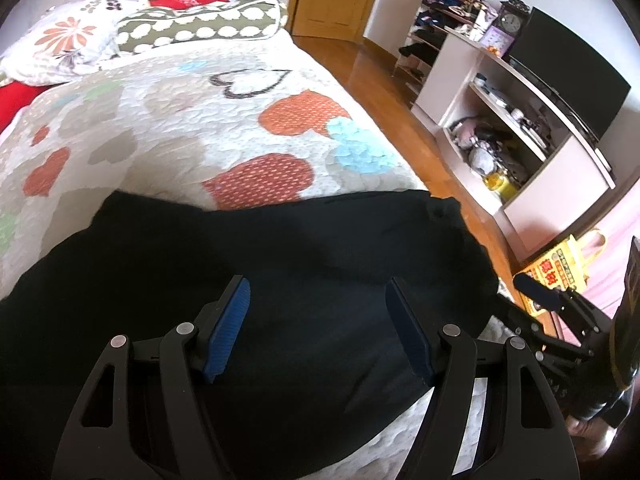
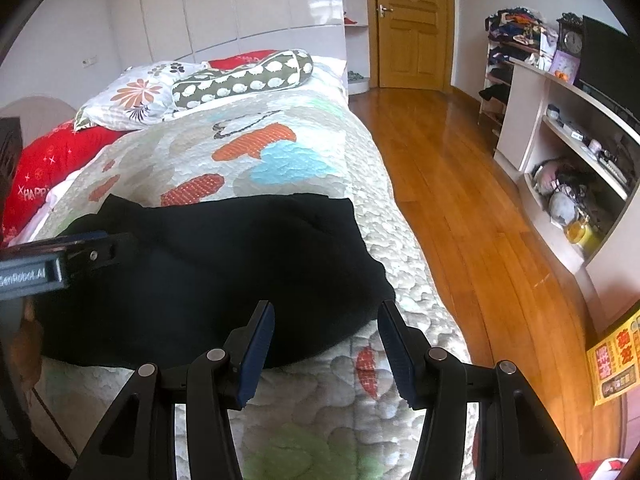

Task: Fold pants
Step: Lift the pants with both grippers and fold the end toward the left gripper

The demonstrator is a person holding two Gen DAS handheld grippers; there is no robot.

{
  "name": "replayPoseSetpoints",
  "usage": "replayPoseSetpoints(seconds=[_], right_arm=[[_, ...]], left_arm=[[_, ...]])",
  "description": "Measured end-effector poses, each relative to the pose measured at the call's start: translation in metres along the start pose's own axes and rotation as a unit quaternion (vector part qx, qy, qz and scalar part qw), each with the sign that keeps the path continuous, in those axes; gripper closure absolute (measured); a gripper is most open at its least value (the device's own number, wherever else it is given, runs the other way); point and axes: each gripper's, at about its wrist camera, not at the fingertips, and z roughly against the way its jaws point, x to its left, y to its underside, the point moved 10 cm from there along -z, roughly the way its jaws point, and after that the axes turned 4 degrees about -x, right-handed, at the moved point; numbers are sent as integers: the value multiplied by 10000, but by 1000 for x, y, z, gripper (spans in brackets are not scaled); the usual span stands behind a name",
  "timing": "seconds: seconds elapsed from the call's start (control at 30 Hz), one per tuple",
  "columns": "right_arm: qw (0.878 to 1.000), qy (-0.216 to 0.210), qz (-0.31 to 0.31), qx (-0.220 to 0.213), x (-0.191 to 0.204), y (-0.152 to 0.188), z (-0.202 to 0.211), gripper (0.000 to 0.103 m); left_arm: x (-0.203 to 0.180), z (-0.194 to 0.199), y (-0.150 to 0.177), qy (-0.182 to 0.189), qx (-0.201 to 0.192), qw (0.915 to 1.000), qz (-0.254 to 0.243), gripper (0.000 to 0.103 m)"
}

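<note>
I see the black pants [image 1: 256, 264] lying in a bunched heap on the bed [image 1: 168, 120], near its foot end and close to the edge that borders the wooden floor [image 2: 448, 184]. The bed carries a quilt printed with orange, blue and grey hearts; pillows [image 2: 224, 76] are piled at the far end.

My left gripper [image 1: 318, 320] hangs over the middle of the pants, tilted downward, its blue pads apart with only dark cloth showing beneath them; I cannot tell whether the tips touch the fabric. My right gripper [image 2: 326, 340] is also spread, nothing pinched in it. Its left pad sits over the near hem of the pants, its right pad over bare quilt just beside the heap.

In the right wrist view the left gripper's body juts in from the left above the pants. Across the floor stands a white shelf unit [image 2: 560, 152] with a dark screen on top.
</note>
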Motion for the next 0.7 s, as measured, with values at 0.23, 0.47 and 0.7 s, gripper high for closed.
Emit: replayPoseSetpoints(seconds=[0.23,0.47,0.7], right_arm=[[9967,-624,-470,221,-11,18,7,51],[9818,-1421,-1208,346,-18,24,-7,51],[9641,-1991,-1713,392,-7,11,-43,49]], left_arm=[[-27,-27,-20,166,201,9989,-398,32],[-42,-67,-38,129,467,9962,-718,32],[-25,-97,-45,-181,603,9956,-698,32]])
